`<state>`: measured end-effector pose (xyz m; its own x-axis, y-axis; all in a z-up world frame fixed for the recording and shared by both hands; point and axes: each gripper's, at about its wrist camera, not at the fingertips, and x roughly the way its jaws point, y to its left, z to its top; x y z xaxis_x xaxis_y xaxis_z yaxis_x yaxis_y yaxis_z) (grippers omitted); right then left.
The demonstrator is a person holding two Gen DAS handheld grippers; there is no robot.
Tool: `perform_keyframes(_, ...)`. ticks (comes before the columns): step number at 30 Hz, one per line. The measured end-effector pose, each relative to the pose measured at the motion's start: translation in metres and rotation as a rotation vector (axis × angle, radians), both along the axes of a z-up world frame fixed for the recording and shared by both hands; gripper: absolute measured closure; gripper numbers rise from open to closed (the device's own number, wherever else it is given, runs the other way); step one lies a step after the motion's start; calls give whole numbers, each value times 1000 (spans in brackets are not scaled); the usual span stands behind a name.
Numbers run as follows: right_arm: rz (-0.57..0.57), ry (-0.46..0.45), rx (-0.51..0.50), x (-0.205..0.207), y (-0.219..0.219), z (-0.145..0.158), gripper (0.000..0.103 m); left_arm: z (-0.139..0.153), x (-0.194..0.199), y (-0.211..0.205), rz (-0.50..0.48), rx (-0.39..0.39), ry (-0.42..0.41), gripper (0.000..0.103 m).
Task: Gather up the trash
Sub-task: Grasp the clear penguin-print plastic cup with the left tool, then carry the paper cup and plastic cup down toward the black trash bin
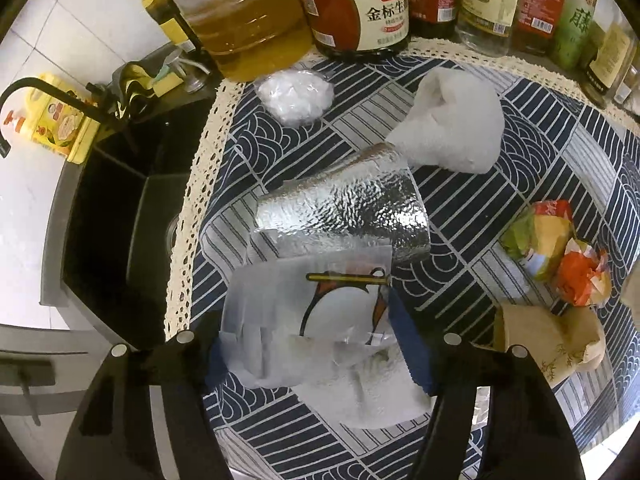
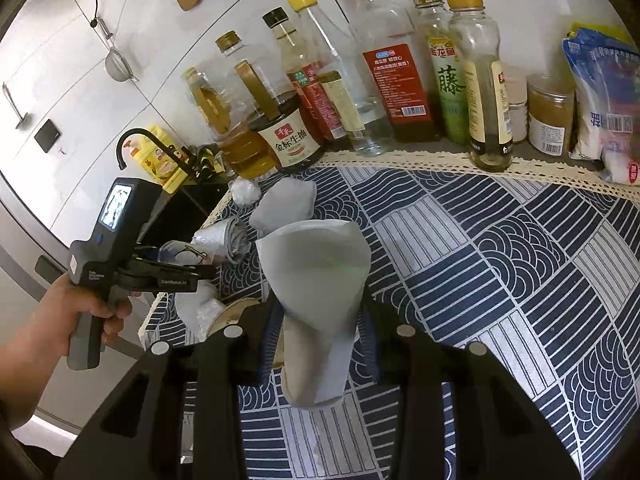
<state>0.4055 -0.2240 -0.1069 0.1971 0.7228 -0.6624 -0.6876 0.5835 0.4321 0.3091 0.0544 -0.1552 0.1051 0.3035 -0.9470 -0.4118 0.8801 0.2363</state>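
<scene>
My left gripper (image 1: 316, 356) is shut on a clear plastic bag with a printed picture (image 1: 312, 312), held above the patterned cloth (image 1: 520, 184). Beyond it lie a crumpled foil sheet (image 1: 344, 212), a white paper wad (image 1: 452, 124), a small clear plastic wad (image 1: 296, 96), colourful crumpled wrappers (image 1: 560, 256) and a brown paper wad (image 1: 548, 340). A white tissue (image 1: 380, 396) lies under the bag. My right gripper (image 2: 320, 344) is shut on a grey-white paper piece (image 2: 320, 280), held above the cloth. The left gripper (image 2: 172, 272) shows at the left in the right wrist view.
Several oil and sauce bottles (image 2: 360, 80) line the back wall. A black sink (image 1: 116, 216) with a black tap (image 1: 48, 92) lies left of the cloth. Jars and bags (image 2: 600, 92) stand at the back right. A yellow carton (image 1: 60, 124) stands by the sink.
</scene>
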Motion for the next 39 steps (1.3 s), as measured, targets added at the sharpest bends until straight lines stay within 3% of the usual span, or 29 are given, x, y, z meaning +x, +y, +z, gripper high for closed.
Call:
perform_keyframes(15,25,-37,-9,-26,14,18,67,43,-28,4,25,-50,-145,36)
perform_keyframes(25,-8,-73,-33,-60,21,37,67,82,-71,3,2,-91,-276,36)
perform_keyframes(39,-122,-136,-94,-146,37,63,67,116,-139,5,-137,-196,-412,37)
